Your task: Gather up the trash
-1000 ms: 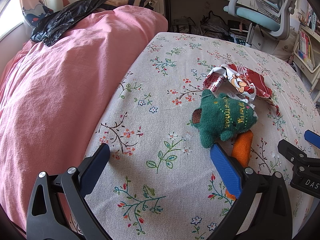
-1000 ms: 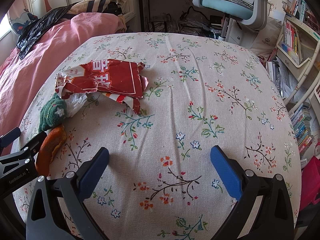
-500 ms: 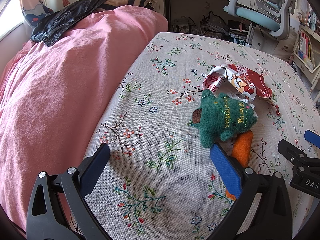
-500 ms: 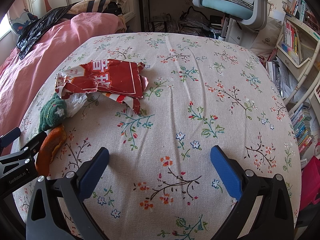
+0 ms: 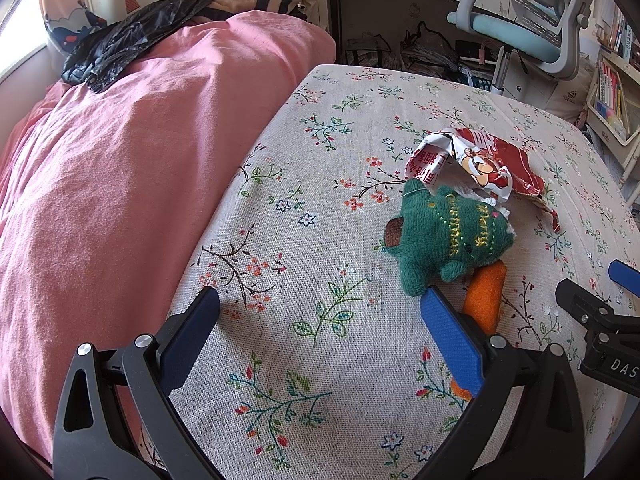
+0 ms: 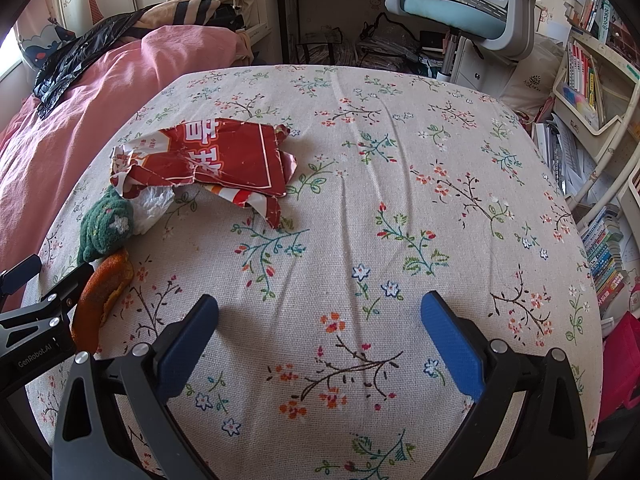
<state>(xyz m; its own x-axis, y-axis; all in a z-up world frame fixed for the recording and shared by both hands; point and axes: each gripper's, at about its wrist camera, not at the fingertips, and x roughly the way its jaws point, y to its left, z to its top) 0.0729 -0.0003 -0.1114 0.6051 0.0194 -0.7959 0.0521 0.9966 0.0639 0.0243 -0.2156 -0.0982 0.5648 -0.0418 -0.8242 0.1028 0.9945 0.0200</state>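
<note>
Across flowered counter (image 6: 400, 184), left of frame: torn red wrapper (image 6: 224, 160), touching green plush (image 6: 106, 228) and orange peel (image 6: 102, 292). Left claw (image 5: 320, 320) and right claw (image 6: 320, 320) both wide open, empty. Nothing collected yet. Next, likely: right claw reaches wrapper, pinches edge.

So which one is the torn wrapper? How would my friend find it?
Look on the flowery bedspread, beside the pink quilt. Near that edge sits a small pile: a green knitted toy, an orange peel and the wrapper. The wrapper is the flat, shiny red one with big white lettering and ragged edges.
</note>
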